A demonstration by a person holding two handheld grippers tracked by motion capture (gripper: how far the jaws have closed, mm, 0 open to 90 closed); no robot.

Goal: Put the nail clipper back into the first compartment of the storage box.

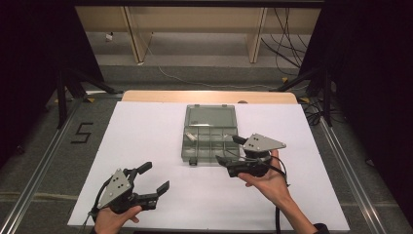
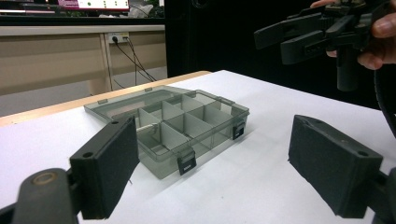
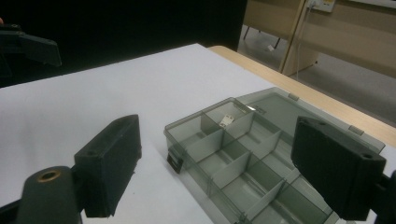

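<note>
One smoky translucent plastic compartment box (image 1: 210, 134), lid open, lies mid-counter (image 1: 146, 126); left hand-held gripper (image 1: 156, 178) and right hand-held gripper (image 1: 230, 150) both gape wide, empty

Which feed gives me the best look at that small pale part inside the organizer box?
The right gripper view: the small pale part lies unobstructed in a far corner compartment of the open organizer box. The left gripper view shows it low, partly behind a divider. The high view shows a tiny pale speck.
</note>
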